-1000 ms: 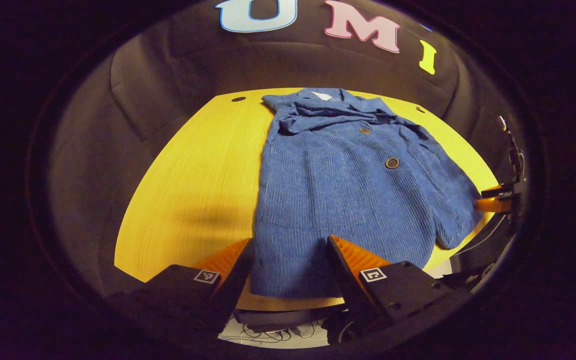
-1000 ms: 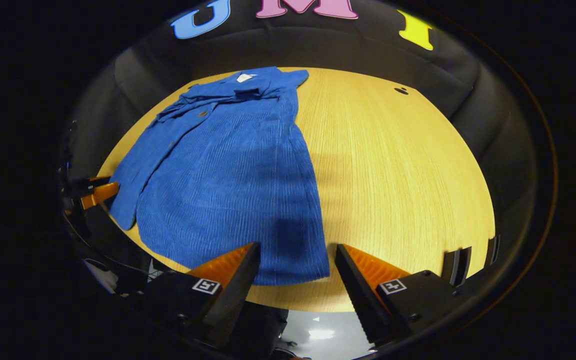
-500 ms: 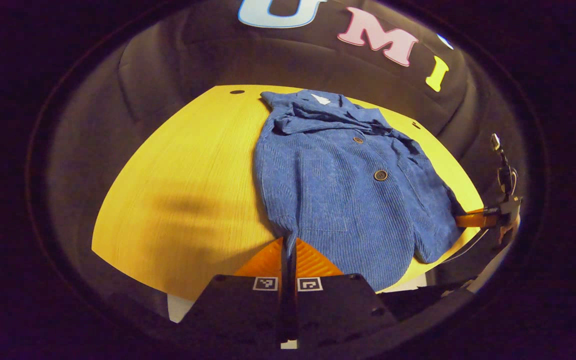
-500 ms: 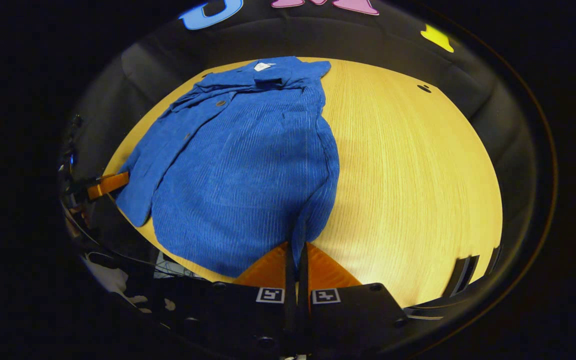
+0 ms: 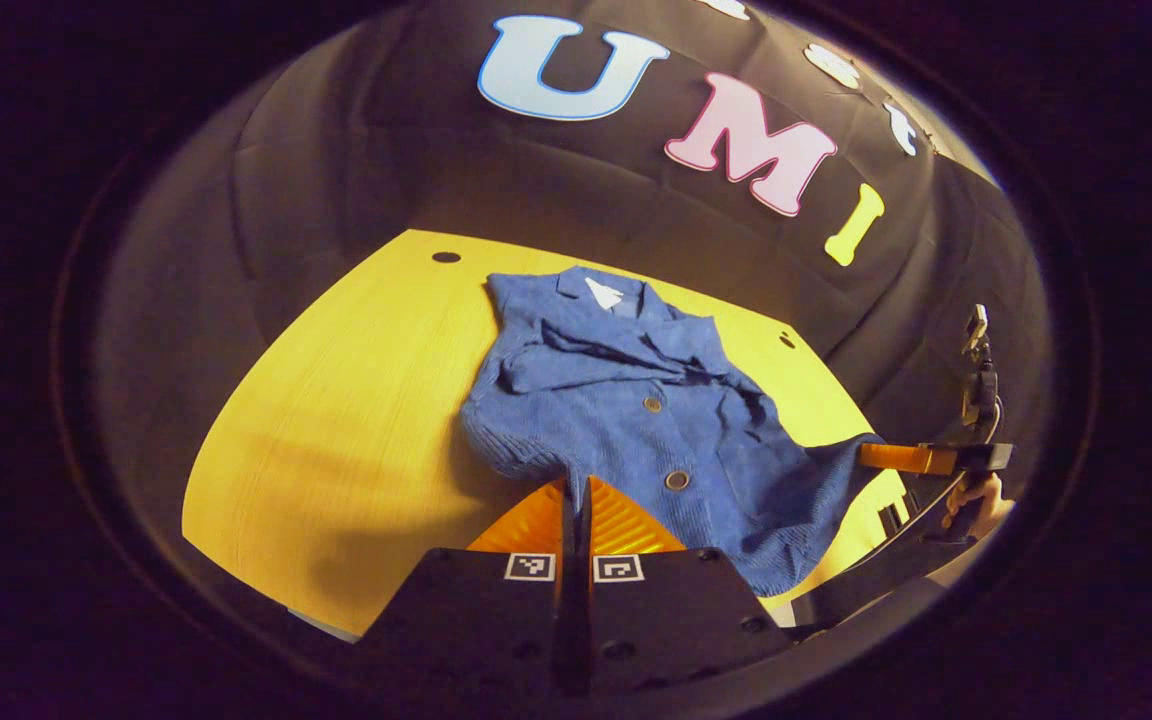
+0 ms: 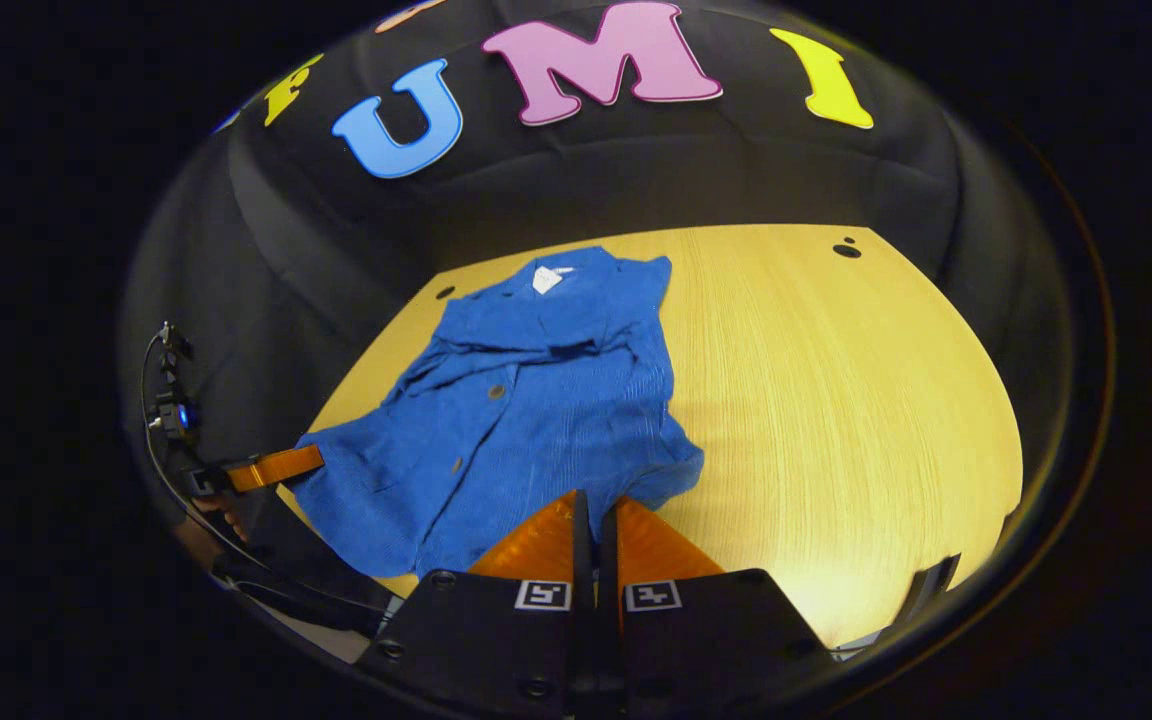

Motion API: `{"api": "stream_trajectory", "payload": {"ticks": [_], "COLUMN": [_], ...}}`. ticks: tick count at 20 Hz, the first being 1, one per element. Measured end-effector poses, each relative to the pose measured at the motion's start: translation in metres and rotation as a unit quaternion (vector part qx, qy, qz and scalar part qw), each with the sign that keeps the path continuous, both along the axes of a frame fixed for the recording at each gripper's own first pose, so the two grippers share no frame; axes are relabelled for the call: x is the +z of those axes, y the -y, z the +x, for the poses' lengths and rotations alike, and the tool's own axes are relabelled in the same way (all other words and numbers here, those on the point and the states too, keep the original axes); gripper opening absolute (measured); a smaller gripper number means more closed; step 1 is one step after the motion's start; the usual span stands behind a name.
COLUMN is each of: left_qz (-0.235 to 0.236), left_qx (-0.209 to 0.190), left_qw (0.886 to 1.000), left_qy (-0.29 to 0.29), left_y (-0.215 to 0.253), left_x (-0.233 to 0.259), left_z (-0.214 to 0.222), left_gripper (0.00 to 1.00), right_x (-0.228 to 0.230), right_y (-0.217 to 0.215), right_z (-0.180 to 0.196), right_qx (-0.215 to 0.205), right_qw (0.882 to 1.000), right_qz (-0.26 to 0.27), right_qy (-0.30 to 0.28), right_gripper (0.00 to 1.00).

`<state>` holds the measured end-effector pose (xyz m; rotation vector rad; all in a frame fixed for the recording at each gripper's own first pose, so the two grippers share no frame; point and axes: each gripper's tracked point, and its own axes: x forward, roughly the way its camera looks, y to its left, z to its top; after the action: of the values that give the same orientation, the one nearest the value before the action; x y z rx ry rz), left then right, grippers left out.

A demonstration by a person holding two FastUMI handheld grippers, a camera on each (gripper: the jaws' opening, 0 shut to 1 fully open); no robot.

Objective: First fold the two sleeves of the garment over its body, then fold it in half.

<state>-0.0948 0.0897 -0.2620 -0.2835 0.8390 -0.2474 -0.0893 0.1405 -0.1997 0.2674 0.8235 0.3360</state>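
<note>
Both grippers closed, lifting the garment (image 5: 626, 420) hem.

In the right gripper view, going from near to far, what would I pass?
Right gripper → blue jacket's hem → its buttons → its collar with the white tag → table's far edge → black cloth wall.

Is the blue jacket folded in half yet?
Not yet. The blue corduroy jacket lies partly lifted: each hand-held gripper pinches a bottom corner, raised off the yellow wooden table.
</note>
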Motion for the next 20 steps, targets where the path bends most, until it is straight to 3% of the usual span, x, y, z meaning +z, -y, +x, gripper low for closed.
{"api": "stream_trajectory", "payload": {"ticks": [12,20], "left_qz": [-0.002,0.037], "left_qx": [0.02,0.027], "left_qw": [0.996,0.992], "left_qy": [0.09,0.116], "left_y": [0.007,-0.006], "left_x": [0.07,0.081], "left_z": [0.123,0.2], "left_gripper": [0.0,0.0], "right_x": [0.094,0.124], "right_y": [-0.007,-0.013], "right_z": [0.116,0.191], "right_qx": [-0.009,-0.005], "right_qw": [0.992,0.984], "right_qz": [0.045,0.047], "right_qy": [0.121,0.173], "right_gripper": [0.04,0.04]}}
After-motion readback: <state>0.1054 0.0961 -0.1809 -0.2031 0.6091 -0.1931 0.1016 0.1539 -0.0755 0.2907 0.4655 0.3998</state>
